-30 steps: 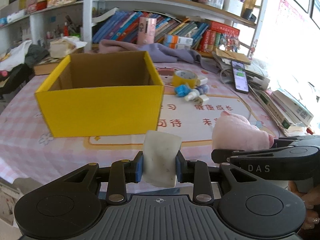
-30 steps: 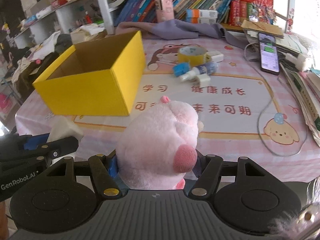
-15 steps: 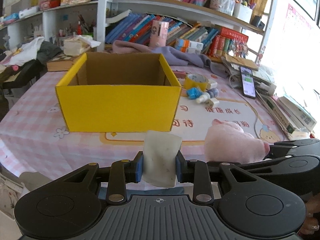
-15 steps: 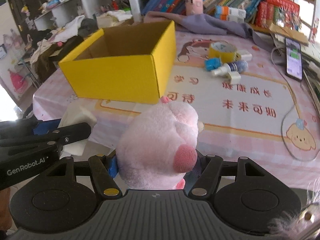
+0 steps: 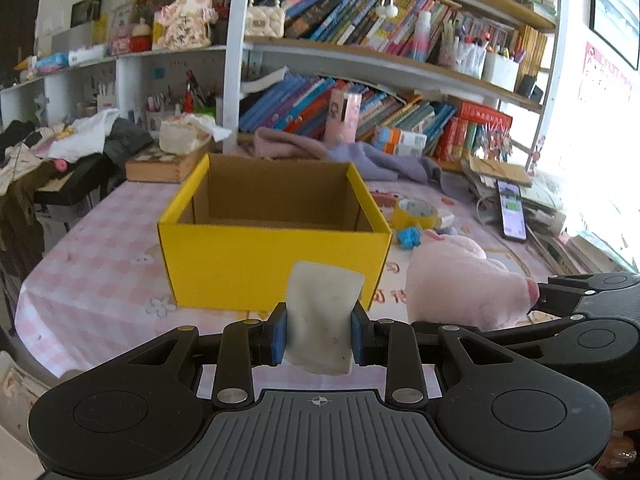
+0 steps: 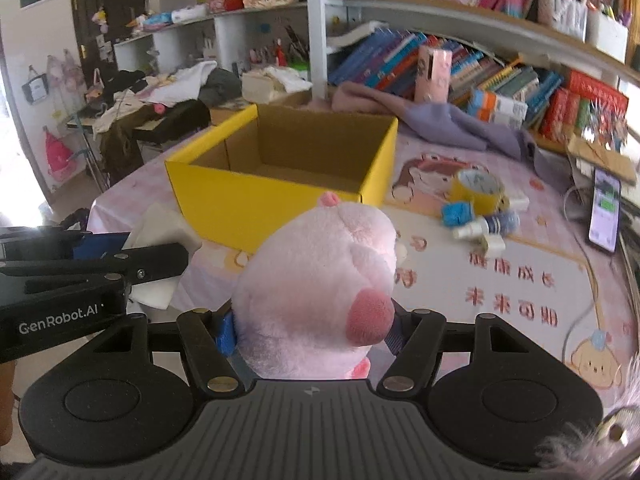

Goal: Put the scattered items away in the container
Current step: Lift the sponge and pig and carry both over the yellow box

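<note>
An open yellow cardboard box [image 5: 276, 264] stands on the pink checked table, empty inside; it also shows in the right wrist view [image 6: 280, 184]. My left gripper [image 5: 319, 336] is shut on a white rectangular eraser-like pad [image 5: 322, 320], held in front of the box's near wall. My right gripper [image 6: 310, 334] is shut on a pink plush pig [image 6: 320, 280], held to the right of the left gripper and short of the box; the pig also shows in the left wrist view [image 5: 460, 288].
A yellow tape roll [image 6: 478, 186], a blue clip [image 6: 456, 214] and small bottles [image 6: 486, 228] lie right of the box. A phone [image 6: 604, 210] lies at the right edge. Purple cloth [image 6: 440, 120] and bookshelves [image 5: 380, 92] stand behind.
Both grippers have risen and pulled back with their loads. The box now looks farther away and more of its inside shows.
</note>
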A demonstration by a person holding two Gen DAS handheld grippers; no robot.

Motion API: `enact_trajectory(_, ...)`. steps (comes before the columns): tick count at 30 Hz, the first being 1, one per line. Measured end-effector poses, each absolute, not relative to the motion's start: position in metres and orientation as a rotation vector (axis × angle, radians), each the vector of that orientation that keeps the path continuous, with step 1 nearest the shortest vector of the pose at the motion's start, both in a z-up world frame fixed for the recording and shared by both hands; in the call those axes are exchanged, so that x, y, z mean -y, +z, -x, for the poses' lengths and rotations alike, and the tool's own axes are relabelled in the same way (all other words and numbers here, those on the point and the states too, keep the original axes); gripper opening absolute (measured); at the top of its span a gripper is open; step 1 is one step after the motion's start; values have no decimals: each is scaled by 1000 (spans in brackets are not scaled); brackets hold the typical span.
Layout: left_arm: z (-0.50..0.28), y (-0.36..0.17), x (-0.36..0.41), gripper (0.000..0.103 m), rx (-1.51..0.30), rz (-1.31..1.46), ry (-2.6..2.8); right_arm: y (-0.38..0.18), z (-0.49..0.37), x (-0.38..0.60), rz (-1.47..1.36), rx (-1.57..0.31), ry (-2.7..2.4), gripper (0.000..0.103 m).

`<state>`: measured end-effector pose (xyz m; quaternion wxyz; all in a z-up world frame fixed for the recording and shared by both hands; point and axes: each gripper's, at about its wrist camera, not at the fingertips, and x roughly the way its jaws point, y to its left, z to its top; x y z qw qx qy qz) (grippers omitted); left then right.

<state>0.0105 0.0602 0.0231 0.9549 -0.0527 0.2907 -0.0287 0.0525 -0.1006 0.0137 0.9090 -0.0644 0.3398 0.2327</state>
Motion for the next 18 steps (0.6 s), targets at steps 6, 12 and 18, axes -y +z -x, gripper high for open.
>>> enact_trajectory(6,-21,32,-62,29,-548,90,-49,23,-60,98,141,-628,485,64)
enact_trajectory(12,-39,46,-72,29,-492,77,-18,36,-83,93,168,-553,498,64)
enact_trajectory(18,-71,55,-82,29,-467,45,-9,47,-120,75,184,-494,550,64)
